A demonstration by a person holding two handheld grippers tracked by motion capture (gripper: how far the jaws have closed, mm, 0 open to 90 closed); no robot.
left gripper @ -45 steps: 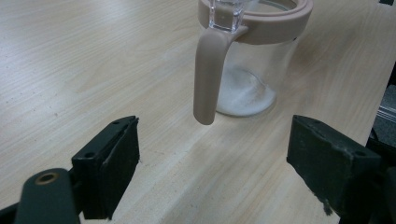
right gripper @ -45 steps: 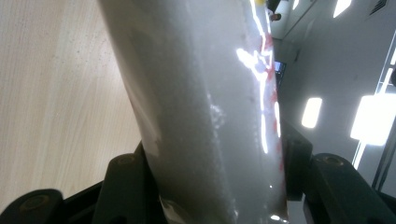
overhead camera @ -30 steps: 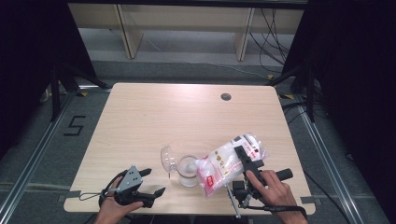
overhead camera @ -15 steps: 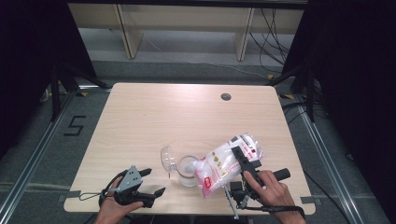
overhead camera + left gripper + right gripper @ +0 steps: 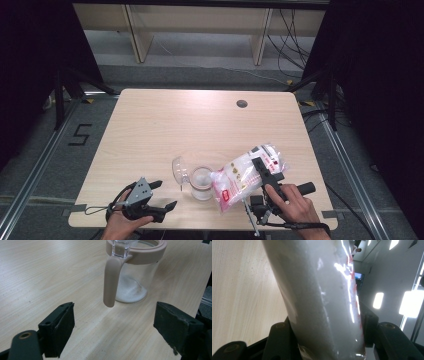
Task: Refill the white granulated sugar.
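A clear glass jar [image 5: 201, 183] with a pinkish-beige rim and handle [image 5: 111, 280] stands near the table's front edge, its hinged lid [image 5: 179, 170] flipped open to the left. A little white powder [image 5: 130, 291] lies in its bottom. My right gripper [image 5: 263, 172] is shut on a plastic bag of white powder [image 5: 243, 176] with red print, tilted down toward the jar's mouth. In the right gripper view the bag [image 5: 319, 297] stands squeezed between both jaws. My left gripper [image 5: 165, 195] rests open on the table left of the jar, its jaws wide apart with the handle ahead.
The wooden table [image 5: 190, 125] has a round cable hole [image 5: 242, 104] at the back right. Grey floor with metal rails surrounds it, a "5" mark [image 5: 80, 135] at the left. Shelving legs stand behind.
The right gripper has lowered and tipped the bag a little further toward the jar. The left gripper has stayed put.
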